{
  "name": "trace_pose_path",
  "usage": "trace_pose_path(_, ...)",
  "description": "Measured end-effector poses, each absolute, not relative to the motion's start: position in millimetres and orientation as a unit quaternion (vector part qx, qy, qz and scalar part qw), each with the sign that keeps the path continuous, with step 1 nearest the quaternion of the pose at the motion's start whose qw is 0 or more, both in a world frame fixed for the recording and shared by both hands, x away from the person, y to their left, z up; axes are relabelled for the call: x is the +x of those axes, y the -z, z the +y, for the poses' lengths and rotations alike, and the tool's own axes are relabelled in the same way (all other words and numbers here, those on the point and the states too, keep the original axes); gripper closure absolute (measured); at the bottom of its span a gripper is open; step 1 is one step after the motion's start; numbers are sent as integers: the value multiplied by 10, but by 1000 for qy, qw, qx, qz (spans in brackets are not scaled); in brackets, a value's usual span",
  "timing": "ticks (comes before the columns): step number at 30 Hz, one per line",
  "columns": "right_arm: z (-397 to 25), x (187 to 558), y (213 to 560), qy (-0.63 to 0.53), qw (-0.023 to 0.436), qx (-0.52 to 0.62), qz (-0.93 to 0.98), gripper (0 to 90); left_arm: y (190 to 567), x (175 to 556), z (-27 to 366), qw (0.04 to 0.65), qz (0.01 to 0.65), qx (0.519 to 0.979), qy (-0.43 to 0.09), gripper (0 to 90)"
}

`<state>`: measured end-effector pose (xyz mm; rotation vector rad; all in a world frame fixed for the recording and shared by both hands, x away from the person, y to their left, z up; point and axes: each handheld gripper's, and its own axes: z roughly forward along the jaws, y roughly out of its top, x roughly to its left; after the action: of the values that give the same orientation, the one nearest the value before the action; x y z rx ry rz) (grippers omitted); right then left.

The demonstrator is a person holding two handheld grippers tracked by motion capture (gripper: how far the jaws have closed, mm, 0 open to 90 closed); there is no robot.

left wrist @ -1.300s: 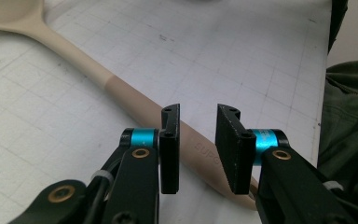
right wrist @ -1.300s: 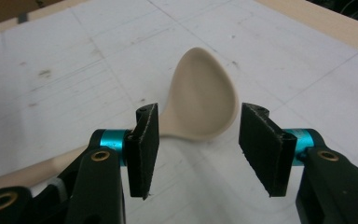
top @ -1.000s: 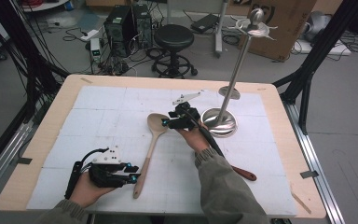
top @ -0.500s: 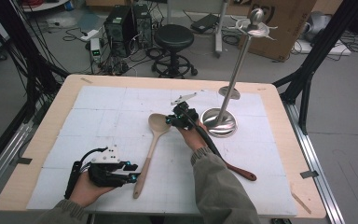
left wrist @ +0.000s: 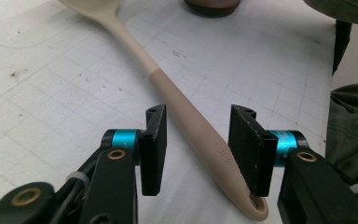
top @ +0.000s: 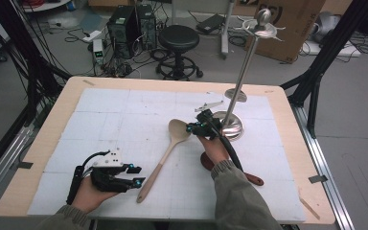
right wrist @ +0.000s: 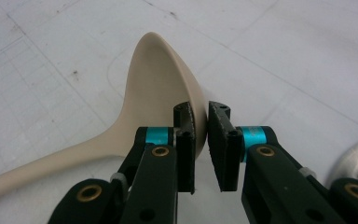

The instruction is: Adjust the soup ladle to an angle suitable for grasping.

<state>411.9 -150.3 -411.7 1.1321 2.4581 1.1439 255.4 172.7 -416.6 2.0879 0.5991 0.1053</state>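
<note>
A beige spoon [top: 165, 155] lies on the white mat with its bowl [right wrist: 156, 79] far and its handle [left wrist: 186, 116] near. My left gripper [top: 133, 181] [left wrist: 196, 142] is open, and its jaws straddle the handle close to its end without touching it. My right gripper [top: 195, 127] [right wrist: 202, 135] sits at the right edge of the bowl. Its jaws are nearly together with the bowl's rim pinched between them.
A tall metal stand [top: 242, 76] with a round base [top: 231, 128] rises just right of the right gripper. A dark red spoon [top: 249, 178] lies under the right forearm. The white mat [top: 115, 115] covers most of the wooden table [top: 287, 120].
The spoon's bowl and my right gripper have shifted a little to the right. The left gripper has stayed almost still by the handle end.
</note>
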Motion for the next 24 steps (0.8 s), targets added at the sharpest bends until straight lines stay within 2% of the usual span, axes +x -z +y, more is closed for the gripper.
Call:
trace_pose_path(18,-1866,3833,4174,-392,107,405,819,796,4249,2551,1588,459,248,852,-35,503)
trace_pose_path(22,-1878,3821,4162,-402,101,402,816,755,4284,2548,1551,459,252,851,-33,494)
trace_pose_path(24,-1884,3794,4132,-408,104,400,814,700,4302,2546,1528,456,253,852,-33,494)
